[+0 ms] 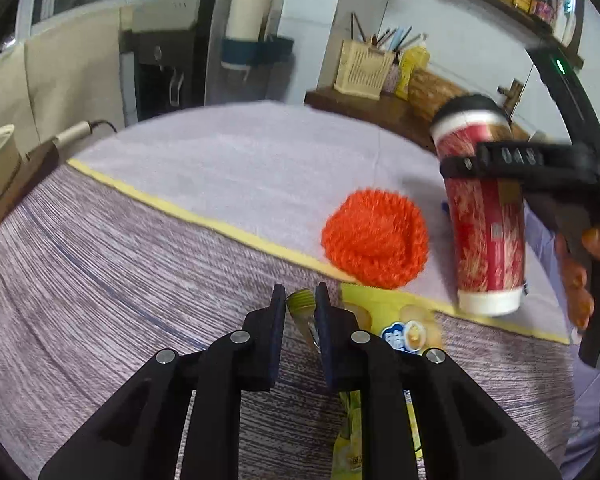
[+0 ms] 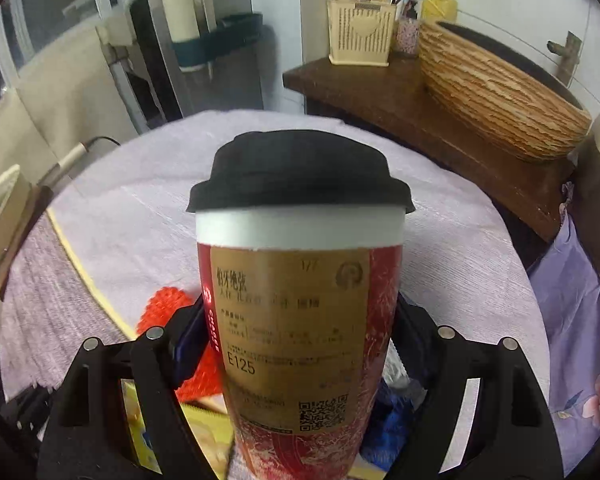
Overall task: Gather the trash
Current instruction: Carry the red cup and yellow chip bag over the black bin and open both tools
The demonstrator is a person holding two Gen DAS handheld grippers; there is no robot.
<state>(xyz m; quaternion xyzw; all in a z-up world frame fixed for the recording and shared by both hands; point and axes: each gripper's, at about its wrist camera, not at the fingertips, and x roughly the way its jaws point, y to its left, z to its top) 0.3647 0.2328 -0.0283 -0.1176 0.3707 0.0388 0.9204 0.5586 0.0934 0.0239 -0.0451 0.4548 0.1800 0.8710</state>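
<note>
A tall red paper cup (image 2: 300, 320) with a black lid fills the right wrist view, and my right gripper (image 2: 300, 322) is shut on its sides. In the left wrist view the same cup (image 1: 486, 232) leans above the cloth at the right, with the right gripper (image 1: 472, 162) around its upper part. My left gripper (image 1: 300, 300) is shut on a crumpled edge of a yellow snack wrapper (image 1: 384, 312) lying low on the striped cloth. The wrapper runs down under the right finger.
An orange knitted ball (image 1: 374, 240) lies on the pale cloth (image 1: 220, 168) between the grippers. A blue crumpled thing (image 2: 392, 412) sits behind the cup. A wicker basket (image 2: 500, 92) and utensil holder (image 2: 360, 32) stand on a dark shelf. A person's hand (image 1: 580, 280) holds the right gripper.
</note>
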